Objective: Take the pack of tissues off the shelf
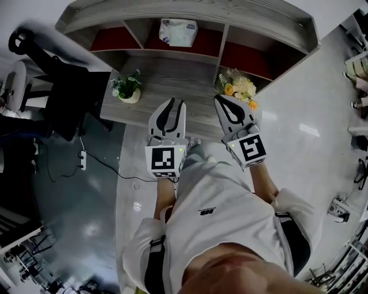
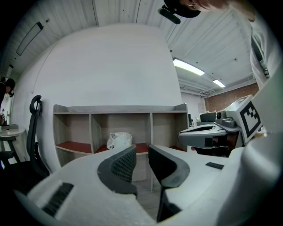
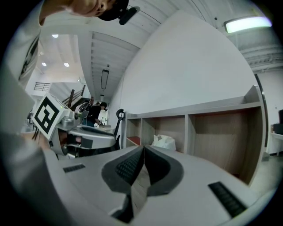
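The pack of tissues (image 1: 178, 31) is a white plastic-wrapped bundle lying in the middle compartment of the grey wooden shelf (image 1: 190, 11), on its red floor. It also shows in the left gripper view as the pack (image 2: 119, 140) and in the right gripper view as the pack (image 3: 164, 142). Both grippers are held side by side over the desk's near edge, well short of the shelf. My left gripper (image 1: 176, 105) points at the middle compartment with a narrow gap between its jaws and nothing in it. My right gripper (image 1: 232, 102) has its jaws closed together, empty.
A grey desk (image 1: 172, 74) stands in front of the shelf, with a small potted plant (image 1: 127, 87) on its left and a bouquet of flowers (image 1: 238, 87) on its right. A black office chair (image 1: 52, 74) stands to the left. A power strip (image 1: 84, 159) lies on the floor.
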Tool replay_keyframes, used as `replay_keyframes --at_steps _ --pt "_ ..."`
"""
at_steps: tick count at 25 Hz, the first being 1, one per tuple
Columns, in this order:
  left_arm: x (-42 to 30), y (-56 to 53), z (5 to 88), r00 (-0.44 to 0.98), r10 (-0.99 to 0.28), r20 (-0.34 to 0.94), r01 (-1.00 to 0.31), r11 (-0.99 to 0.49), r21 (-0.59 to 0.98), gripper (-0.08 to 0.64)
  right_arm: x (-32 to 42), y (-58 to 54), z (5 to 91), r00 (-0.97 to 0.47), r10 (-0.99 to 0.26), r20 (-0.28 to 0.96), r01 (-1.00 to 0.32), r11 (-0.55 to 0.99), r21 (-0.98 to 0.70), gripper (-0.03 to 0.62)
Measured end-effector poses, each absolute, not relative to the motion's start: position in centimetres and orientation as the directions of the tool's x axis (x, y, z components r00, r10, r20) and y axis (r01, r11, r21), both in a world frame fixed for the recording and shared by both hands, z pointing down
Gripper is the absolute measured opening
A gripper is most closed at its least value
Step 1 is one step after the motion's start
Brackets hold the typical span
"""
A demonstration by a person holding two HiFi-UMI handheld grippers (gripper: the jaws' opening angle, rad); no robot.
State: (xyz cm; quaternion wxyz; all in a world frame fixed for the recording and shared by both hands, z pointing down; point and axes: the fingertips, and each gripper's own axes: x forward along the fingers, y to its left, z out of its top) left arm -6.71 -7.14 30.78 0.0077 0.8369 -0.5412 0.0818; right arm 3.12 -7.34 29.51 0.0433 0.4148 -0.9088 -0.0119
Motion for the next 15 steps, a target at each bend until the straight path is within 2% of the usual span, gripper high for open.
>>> replay_keyframes --at_steps 15 --pt "-7.9 -14.9 31.8 0.487 -0.858 0.166 -0.865 -0.499 -0.041 0.091 1.2 -14.1 30.8 -0.590 -0.796 0.137 -0.798 0.600 0.054 0.026"
